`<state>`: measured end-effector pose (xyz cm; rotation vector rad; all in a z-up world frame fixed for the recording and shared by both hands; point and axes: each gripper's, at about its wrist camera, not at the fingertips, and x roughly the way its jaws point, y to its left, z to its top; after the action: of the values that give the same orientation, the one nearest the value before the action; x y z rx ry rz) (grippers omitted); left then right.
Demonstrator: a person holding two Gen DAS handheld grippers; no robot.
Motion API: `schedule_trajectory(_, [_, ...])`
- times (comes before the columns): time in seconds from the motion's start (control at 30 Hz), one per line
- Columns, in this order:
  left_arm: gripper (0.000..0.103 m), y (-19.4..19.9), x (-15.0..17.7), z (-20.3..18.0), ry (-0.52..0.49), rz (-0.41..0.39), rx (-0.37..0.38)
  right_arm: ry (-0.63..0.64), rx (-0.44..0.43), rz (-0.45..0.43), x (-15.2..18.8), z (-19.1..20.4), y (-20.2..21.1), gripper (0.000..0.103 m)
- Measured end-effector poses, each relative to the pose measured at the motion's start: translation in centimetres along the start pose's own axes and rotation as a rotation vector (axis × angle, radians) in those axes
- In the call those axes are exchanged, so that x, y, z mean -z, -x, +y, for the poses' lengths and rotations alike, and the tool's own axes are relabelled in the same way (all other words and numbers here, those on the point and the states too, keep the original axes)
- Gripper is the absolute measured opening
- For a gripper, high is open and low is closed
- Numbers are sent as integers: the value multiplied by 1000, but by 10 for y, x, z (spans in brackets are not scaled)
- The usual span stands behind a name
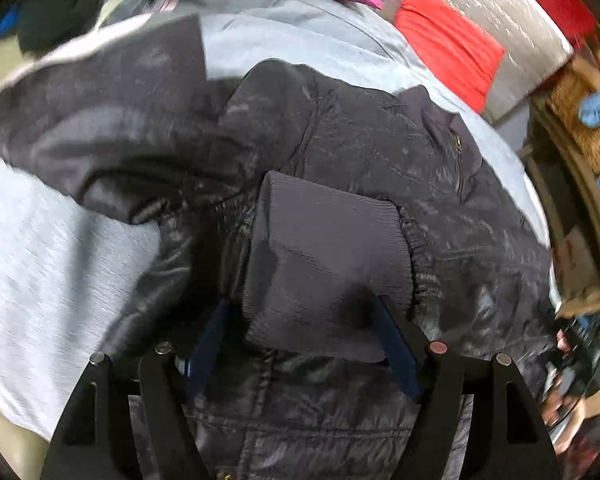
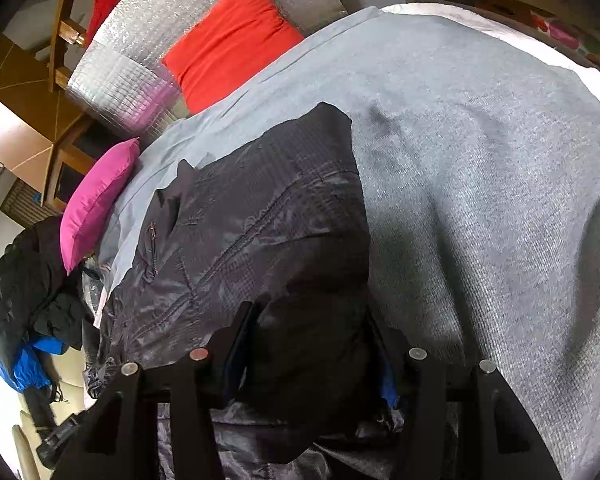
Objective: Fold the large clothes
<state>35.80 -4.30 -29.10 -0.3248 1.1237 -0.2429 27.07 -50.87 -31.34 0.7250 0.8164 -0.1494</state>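
Observation:
A dark grey quilted jacket (image 1: 360,152) lies spread on a light grey sheet (image 1: 40,248). My left gripper (image 1: 300,320) has its jaws wide apart with the jacket's ribbed sleeve cuff (image 1: 324,264) lying between the blue pads; the pads do not press it. In the right wrist view the jacket (image 2: 240,220) lies on the sheet (image 2: 480,200). My right gripper (image 2: 308,344) has a dark fold of the jacket (image 2: 312,320) between its spread fingers; whether the pads grip it is hidden by the cloth.
A red cushion (image 2: 232,40) and a magenta cushion (image 2: 96,200) lie at the far side of the bed against a silver quilted panel (image 2: 140,60). A pile of black and blue clothes (image 2: 28,300) lies at the left. Wooden furniture (image 1: 572,120) stands at the right.

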Motion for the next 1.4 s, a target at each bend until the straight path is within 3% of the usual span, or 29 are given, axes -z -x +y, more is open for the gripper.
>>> schedule_trajectory(0.07, [68, 1, 0, 0, 8, -28, 37, 5, 4, -3, 2, 1, 1, 56])
schedule_trajectory(0.13, [41, 1, -3, -5, -9, -46, 51, 16, 10, -6, 3, 2, 1, 56])
schedule_trajectory(0.23, [22, 0, -7, -14, -43, -63, 60, 27, 15, -9, 4, 3, 0, 56])
schedule_trajectory(0.47, [20, 22, -38, -43, -190, -166, -7, 50, 26, -19, 6, 7, -1, 56])
schedule_trajectory(0.6, [19, 32, -58, -57, -303, -219, -115, 66, 15, -42, 9, 14, 1, 55])
schedule_trajectory(0.67, [20, 24, -64, -56, -318, -207, -155, 93, 16, -33, 11, 20, 0, 55])
schedule_trajectory(0.77, [21, 0, -63, -42, -299, -128, -205, 97, 37, -20, 11, 20, -6, 55])
schedule_trajectory(0.83, [30, -14, -59, -35, -293, -70, -233, 84, 37, -14, 9, 19, -6, 57])
schedule_trajectory(0.9, [35, -11, -53, -25, -258, -63, -207, 67, 37, -1, 7, 17, -5, 64])
schedule_trajectory(0.97, [44, 4, -49, -17, -222, -91, -151, 40, 27, 8, 5, 14, -1, 68])
schedule_trajectory(1.03, [72, 25, -45, -6, -192, -137, -124, 2, 18, -19, 1, 8, 10, 68])
schedule_trajectory(1.1, [74, 54, -40, 12, -165, -225, -90, -66, -10, -77, -2, -2, 27, 70])
schedule_trajectory(1.23, [78, 95, -40, 74, -44, -293, -77, -144, -60, -218, 1, -10, 63, 76])
schedule_trajectory(1.4, [79, 122, -48, 177, 181, -320, -117, -3, -107, -286, 19, 31, 80, 77])
